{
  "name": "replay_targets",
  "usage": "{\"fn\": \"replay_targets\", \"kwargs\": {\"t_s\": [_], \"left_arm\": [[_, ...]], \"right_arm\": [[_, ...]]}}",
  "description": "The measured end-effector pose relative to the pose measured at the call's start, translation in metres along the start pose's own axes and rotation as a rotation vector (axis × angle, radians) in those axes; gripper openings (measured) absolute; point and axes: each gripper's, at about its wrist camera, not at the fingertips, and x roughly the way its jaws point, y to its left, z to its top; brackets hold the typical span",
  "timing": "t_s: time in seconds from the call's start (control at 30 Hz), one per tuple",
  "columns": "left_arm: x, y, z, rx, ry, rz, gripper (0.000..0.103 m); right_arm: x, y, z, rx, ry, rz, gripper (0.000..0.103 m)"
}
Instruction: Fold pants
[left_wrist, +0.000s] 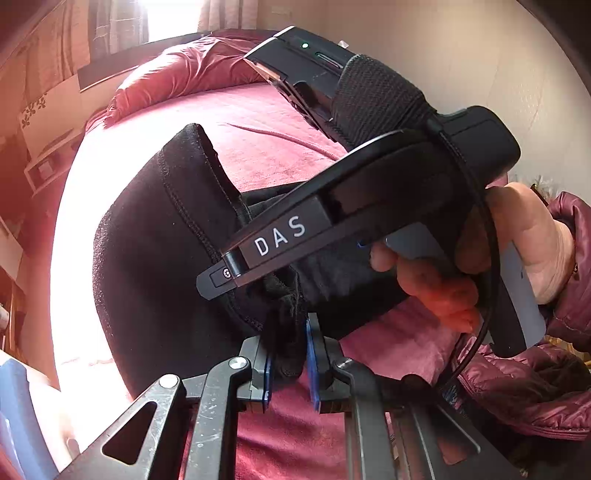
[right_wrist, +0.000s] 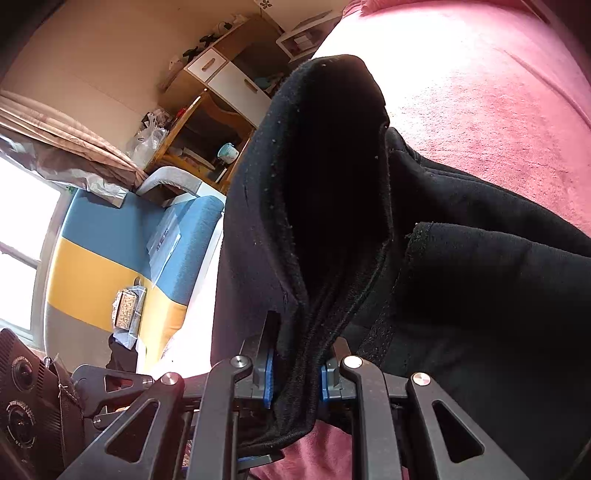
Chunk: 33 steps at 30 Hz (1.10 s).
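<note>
Black pants (left_wrist: 166, 236) hang lifted over a red bed (left_wrist: 258, 147). My left gripper (left_wrist: 288, 354) is shut on a bunched edge of the pants, which rise in a fold in front of it. My right gripper (right_wrist: 295, 373) is shut on another edge of the pants (right_wrist: 461, 295), with the cloth standing up as a dark hollow fold between the blue pads (right_wrist: 269, 373). In the left wrist view the right gripper's body, marked DAS (left_wrist: 280, 236), crosses close in front, held by a bare hand (left_wrist: 517, 251).
The red bedspread (right_wrist: 480, 92) spreads beyond the pants, with a red pillow (left_wrist: 192, 70) at the head. A wooden shelf unit (right_wrist: 207, 110) and a blue and yellow couch (right_wrist: 110, 258) stand beside the bed. A maroon quilted sleeve (left_wrist: 535, 384) is at the right.
</note>
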Motion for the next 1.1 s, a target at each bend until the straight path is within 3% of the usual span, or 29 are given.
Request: {"fn": "replay_targets", "kwargs": {"t_s": [0.13,0.23,0.33,0.4,0.47,0.53,0.7,0.8,0.9,1.1], "left_arm": [[-0.001,0.003,-0.003,-0.007,-0.01,0.006,0.016],[-0.018,0.013,-0.005,-0.048,-0.044,-0.062,0.027],[-0.047,0.048,-0.013,-0.181,-0.117,-0.185,0.031],[-0.067,0.084,-0.024,-0.321,-0.178,-0.227,0.033],[-0.08,0.124,-0.04,-0.478,-0.225,-0.222,0.033],[-0.086,0.158,-0.057,-0.611,-0.241,-0.163,0.033],[-0.092,0.203,-0.081,-0.791,-0.285,-0.106,0.033],[-0.084,0.204,-0.075,-0.802,-0.293,-0.128,0.033],[-0.072,0.191,-0.056,-0.749,-0.296,-0.161,0.034],[-0.033,0.152,-0.005,-0.614,-0.256,-0.242,0.034]], "right_arm": [[-0.006,-0.006,-0.002,0.026,-0.017,0.016,0.015],[-0.011,-0.006,-0.002,0.045,-0.028,0.048,0.015],[-0.016,-0.007,0.0,0.066,-0.03,0.075,0.014],[-0.019,-0.008,0.002,0.09,-0.036,0.107,0.014],[-0.024,-0.006,0.005,0.107,-0.045,0.146,0.014],[-0.031,0.001,0.01,0.108,-0.059,0.191,0.014],[-0.054,0.035,0.024,0.031,-0.096,0.24,0.014],[-0.07,0.046,0.027,-0.005,-0.119,0.234,0.014],[-0.09,0.046,0.024,-0.016,-0.154,0.23,0.014],[-0.155,0.01,0.003,0.017,-0.251,0.151,0.014]]}}
